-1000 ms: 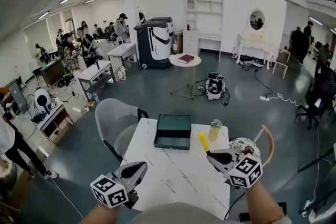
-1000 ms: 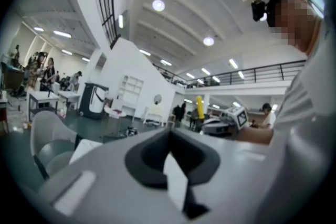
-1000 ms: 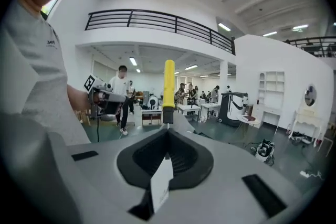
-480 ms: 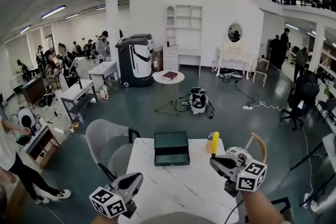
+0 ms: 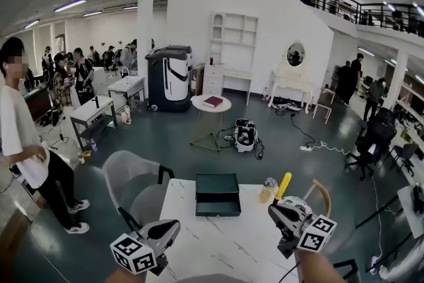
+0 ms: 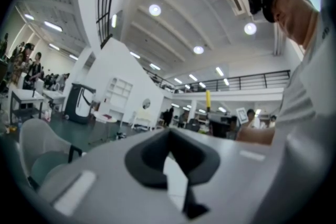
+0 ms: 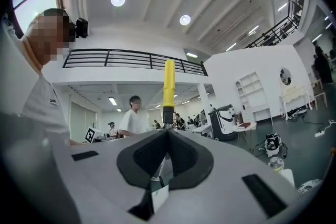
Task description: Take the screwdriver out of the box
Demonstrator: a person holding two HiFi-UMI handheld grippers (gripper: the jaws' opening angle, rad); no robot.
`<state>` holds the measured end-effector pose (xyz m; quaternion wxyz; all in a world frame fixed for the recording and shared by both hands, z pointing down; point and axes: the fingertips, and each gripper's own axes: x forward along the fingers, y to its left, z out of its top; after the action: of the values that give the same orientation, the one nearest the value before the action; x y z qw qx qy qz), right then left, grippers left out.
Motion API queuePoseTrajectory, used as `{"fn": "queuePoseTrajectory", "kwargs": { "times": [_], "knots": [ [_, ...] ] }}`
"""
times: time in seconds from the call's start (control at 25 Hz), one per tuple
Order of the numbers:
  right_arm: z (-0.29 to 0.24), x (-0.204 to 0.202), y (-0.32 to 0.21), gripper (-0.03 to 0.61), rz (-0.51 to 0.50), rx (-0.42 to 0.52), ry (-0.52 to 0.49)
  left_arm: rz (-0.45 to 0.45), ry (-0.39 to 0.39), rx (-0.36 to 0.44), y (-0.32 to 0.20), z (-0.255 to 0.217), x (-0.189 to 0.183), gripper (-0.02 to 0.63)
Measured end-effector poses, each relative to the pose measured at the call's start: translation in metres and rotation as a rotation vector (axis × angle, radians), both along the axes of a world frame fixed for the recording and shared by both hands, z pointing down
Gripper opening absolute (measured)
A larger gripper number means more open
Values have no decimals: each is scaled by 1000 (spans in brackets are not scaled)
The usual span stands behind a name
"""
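My right gripper [image 5: 277,210] is shut on a yellow-handled screwdriver [image 5: 283,185] and holds it in the air over the table's right side, handle tilted up and away. In the right gripper view the yellow handle [image 7: 168,84] sticks straight out past the closed gripper [image 7: 167,135]. The dark green box [image 5: 218,194] sits at the far middle of the white marble table [image 5: 218,243], left of the screwdriver. My left gripper [image 5: 172,228] hovers low at the near left with its jaws together and nothing in them. From the left gripper [image 6: 169,138] the screwdriver [image 6: 208,100] shows far off.
A small bottle [image 5: 267,190] stands on the table right of the box. A grey chair [image 5: 132,181] is at the table's far left and a wooden chair [image 5: 320,194] at its right. A person in a white shirt [image 5: 20,142] stands on the floor at the left.
The right gripper has raised the screwdriver and swung its handle upward, to the right of the bottle. The head view has tilted up, and a person has come into view at the left.
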<state>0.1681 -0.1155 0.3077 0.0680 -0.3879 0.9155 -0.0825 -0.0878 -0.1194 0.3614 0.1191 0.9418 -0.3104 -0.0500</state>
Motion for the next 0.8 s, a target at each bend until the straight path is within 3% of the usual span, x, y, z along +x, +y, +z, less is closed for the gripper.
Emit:
{"fn": "queuePoseTrajectory", "kwargs": {
  "times": [0.8],
  "knots": [
    [4,5,-16,9,-49,7,27,-43,0,-6,-1,3,6,5]
  ]
}}
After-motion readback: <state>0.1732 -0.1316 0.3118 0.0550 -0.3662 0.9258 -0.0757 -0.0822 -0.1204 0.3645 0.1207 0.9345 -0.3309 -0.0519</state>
